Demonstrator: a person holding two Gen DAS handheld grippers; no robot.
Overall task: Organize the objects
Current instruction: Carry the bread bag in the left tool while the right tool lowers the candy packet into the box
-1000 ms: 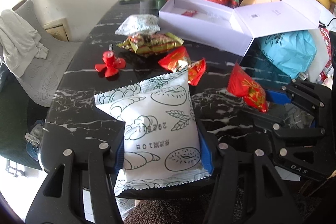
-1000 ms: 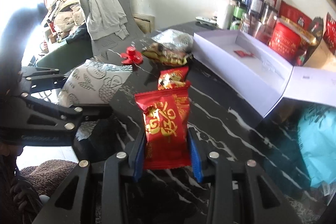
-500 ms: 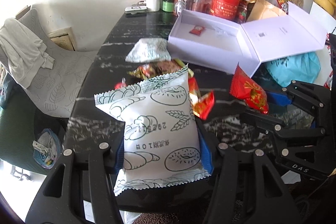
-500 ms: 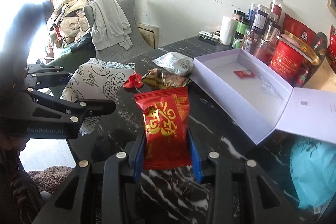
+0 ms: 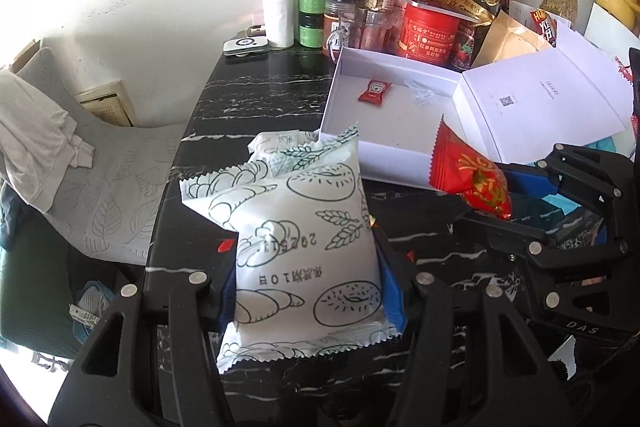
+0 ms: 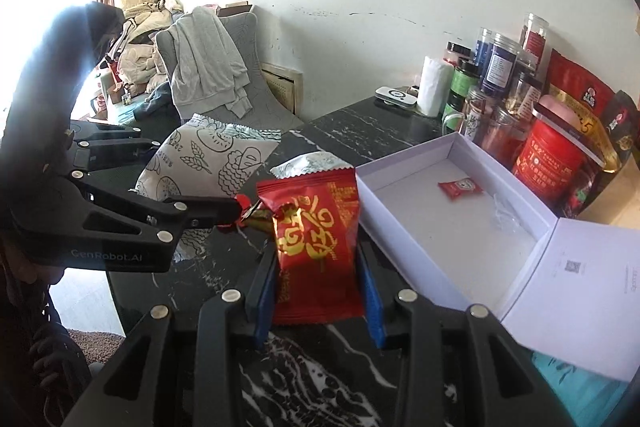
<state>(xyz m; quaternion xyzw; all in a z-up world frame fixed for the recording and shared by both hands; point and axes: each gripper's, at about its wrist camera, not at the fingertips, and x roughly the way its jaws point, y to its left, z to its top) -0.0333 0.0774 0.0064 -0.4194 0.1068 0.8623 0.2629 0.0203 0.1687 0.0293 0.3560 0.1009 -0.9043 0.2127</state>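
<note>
Both grippers have come up and forward since the earlier frames, so the white box (image 5: 352, 151) now lies just ahead of them. The left gripper (image 5: 308, 279) tilts steeply down over the black marble table (image 5: 248, 95), its blue pads clamped on a white packet (image 5: 304, 251) printed with bread drawings and "10". The right gripper (image 6: 318, 287) tilts down too, clamped on a red packet (image 6: 316, 247) with gold characters, held upright just beside the box's near wall. Seen from the right wrist, the left gripper's side reads "GenRobot.AI"; from the left wrist, the right gripper's side reads "DAS". A small red sachet (image 5: 374, 91) lies inside the open box, whose lid (image 5: 544, 99) shows a QR code. A red tin (image 5: 430, 35) stands behind the box among jars.
</note>
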